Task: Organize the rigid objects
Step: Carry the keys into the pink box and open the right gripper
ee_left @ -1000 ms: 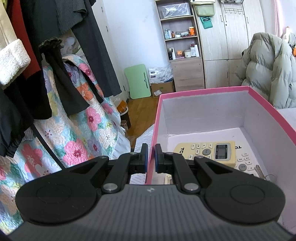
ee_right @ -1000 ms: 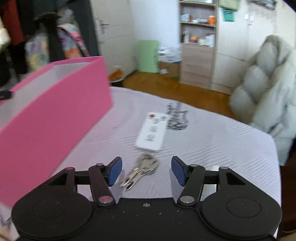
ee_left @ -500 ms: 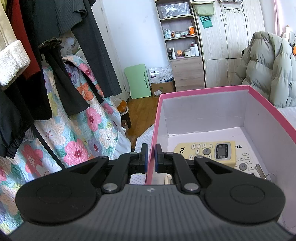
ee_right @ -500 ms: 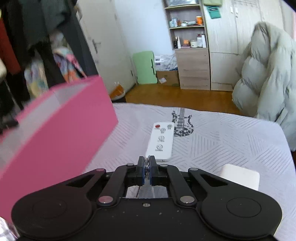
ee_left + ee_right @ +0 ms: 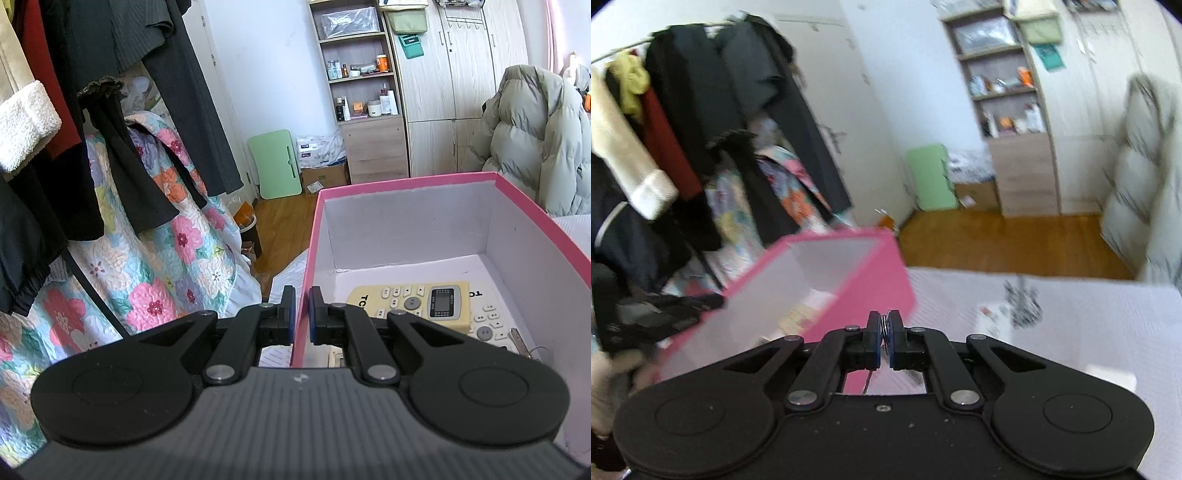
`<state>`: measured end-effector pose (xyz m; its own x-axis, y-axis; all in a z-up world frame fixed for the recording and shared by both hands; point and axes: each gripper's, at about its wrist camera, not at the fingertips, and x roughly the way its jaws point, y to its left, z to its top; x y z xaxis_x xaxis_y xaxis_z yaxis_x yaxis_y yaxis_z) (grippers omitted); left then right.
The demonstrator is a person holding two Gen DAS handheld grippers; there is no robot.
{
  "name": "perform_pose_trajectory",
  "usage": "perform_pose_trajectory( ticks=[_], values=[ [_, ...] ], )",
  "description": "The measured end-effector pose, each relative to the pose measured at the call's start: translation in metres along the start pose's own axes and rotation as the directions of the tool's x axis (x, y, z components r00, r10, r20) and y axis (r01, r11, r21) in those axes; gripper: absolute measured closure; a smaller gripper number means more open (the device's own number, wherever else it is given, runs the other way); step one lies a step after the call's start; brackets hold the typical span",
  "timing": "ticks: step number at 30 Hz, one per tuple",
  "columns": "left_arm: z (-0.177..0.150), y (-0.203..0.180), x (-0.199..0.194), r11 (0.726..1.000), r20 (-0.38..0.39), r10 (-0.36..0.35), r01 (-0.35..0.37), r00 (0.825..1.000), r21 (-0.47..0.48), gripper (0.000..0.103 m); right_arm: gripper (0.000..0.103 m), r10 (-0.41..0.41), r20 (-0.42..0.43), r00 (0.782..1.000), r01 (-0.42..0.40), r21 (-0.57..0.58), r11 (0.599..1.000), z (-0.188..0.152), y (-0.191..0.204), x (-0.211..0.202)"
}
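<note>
Claws: left claw (image 5: 301, 308) pinches one pink box (image 5: 406, 183) wall; right claw (image 5: 885, 334) grips one key ring (image 5: 884, 325).

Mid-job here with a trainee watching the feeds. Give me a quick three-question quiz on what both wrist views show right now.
1. True or false: the left tongs are clamped on the wall of the pink box.
2. What do the right tongs hold? A) a white remote B) a bunch of keys C) nothing
3. Name the yellowish item lying inside the box.

Key:
1. True: the pads sit on either side of the near wall.
2. B: key rings show between the shut pads; the white remote lies on the bedspread.
3. A remote control, on top of a white one.
</note>
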<state>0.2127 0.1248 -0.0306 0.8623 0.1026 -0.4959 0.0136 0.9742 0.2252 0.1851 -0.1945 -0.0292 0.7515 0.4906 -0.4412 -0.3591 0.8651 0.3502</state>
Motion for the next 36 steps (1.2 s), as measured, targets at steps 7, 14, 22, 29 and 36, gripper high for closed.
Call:
perform_pose_trajectory(
  ticks=[7,14,22,29,36],
  values=[
    [0.001,0.000,0.000,1.000,-0.001,0.001,-0.001,1.000,0.017,0.097,0.097,0.129,0.027,0.991,-0.126,-0.082,0.989,0.041,0.053,-0.006],
    [-0.001,-0.003,-0.001,0.999,0.002,-0.003,0.003,1.000,0.039,0.097,0.097,0.225,-0.067,0.972,-0.229,-0.064,0.971,0.056,0.092,0.025],
    [-0.002,-0.005,-0.001,0.998,0.007,0.008,-0.008,1.000,0.056,0.098,0.097,0.243,-0.237,0.941,-0.231,0.074,0.970,0.049,0.103,0.104],
    [-0.004,-0.007,-0.003,0.998,0.024,0.013,-0.014,1.000,0.067,0.098,0.097,0.172,-0.340,0.925,-0.163,0.056,0.985,0.038,0.113,0.159],
    [-0.006,-0.007,-0.004,0.998,0.025,0.006,-0.007,1.000,0.060,0.098,0.085,-0.013,-0.306,0.952,-0.007,-0.064,0.998,0.041,0.115,0.168]
  ],
)
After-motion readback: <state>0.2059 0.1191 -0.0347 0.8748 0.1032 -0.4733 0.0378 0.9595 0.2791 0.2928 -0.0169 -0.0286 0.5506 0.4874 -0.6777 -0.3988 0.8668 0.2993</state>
